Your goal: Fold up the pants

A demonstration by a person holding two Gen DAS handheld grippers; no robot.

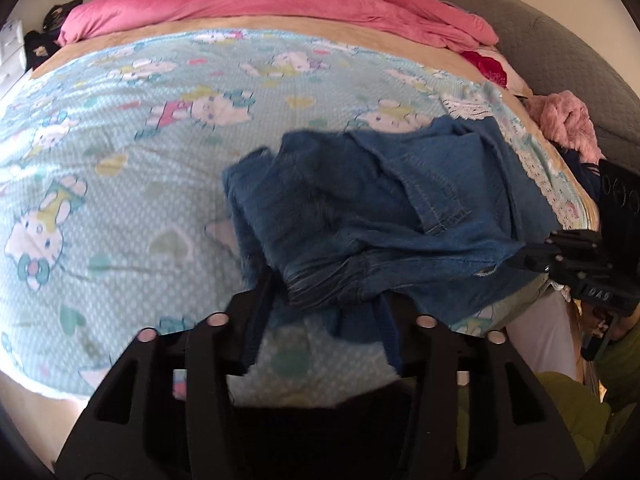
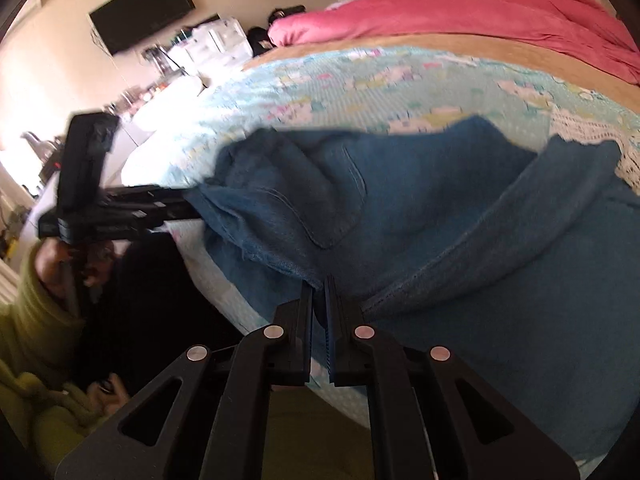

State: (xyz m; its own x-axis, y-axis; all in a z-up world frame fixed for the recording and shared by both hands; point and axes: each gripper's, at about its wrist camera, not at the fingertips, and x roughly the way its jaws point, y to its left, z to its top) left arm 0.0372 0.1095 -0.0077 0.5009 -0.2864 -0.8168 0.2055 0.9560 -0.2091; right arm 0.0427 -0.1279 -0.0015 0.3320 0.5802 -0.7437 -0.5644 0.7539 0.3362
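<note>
Right claw (image 2: 320, 284) clenches jeans (image 2: 440, 220); only left view shows left claw (image 1: 324, 292) released

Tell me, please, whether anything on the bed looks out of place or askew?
The jeans lie bunched and crumpled near the edge of the cartoon blanket, not flat. Behind, the pink duvet is heaped untidily.
</note>
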